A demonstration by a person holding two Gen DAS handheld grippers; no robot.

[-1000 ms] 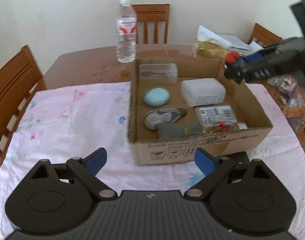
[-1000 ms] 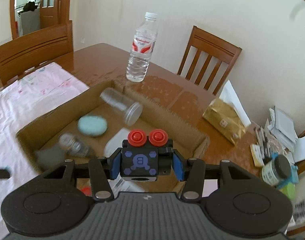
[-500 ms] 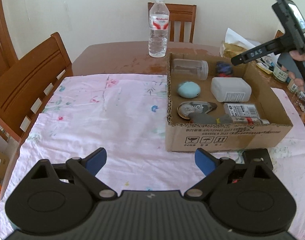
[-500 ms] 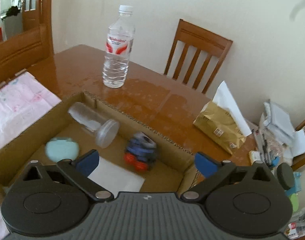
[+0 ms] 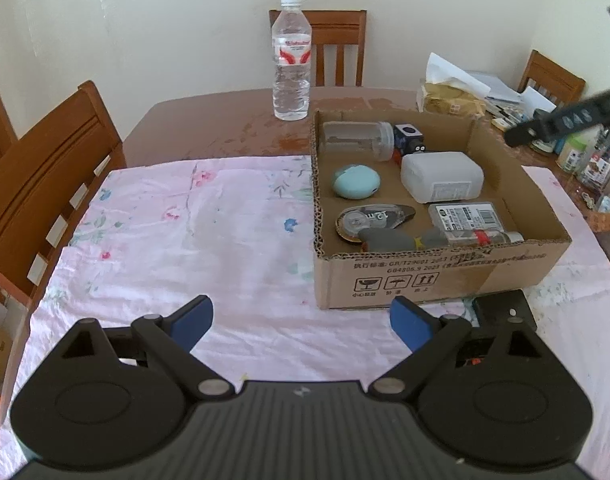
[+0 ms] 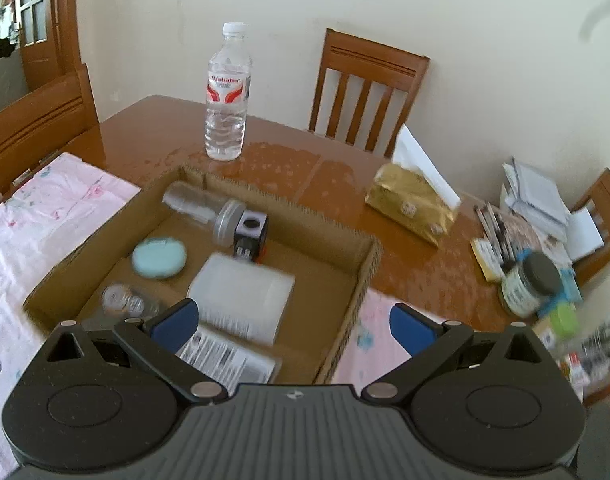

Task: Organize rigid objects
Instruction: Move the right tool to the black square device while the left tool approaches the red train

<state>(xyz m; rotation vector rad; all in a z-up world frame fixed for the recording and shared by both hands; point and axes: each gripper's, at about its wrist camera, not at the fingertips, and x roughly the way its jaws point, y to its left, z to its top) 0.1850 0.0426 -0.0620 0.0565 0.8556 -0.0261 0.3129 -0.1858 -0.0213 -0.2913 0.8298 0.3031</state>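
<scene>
**Stock check: cardboard box on the worktop, one item outstanding**

Left tongs (image 5: 301, 322): mine, spread wide, holding nothing, poised over the floral cloth (image 5: 177, 232) short of the box.

Right tongs (image 6: 291, 326): mine, spread wide, holding nothing, above the near right corner of the box.

Cardboard box (image 5: 437, 276): open-topped, standing on the cloth. Contents, back to front:
- clear jar (image 5: 357, 140), lying on its side at the back wall
- small cube with red buttons (image 5: 410, 138), touching the jar's lid end
- mint round case (image 5: 356, 181), left middle
- white plastic container (image 5: 441, 176), right middle
- correction-tape dispenser (image 5: 375, 218), front left
- labelled clear case (image 5: 467, 218), front right
- grey-handled tool (image 5: 401, 240), along the front wall, partly hidden by it

Outstanding: a flat black item (image 5: 501, 306) on the cloth just beside the box's front right corner; what it is I cannot tell.

Not for sorting, I judge: water bottle (image 5: 291, 58) behind the box.

Handling note: I judge the black item the next pick. It lies flat, so I should come down steeply with my left tongs, straddle its narrow sides, close firmly, lift clear of the front wall, and set it in the bare patch along the box's right wall.
</scene>
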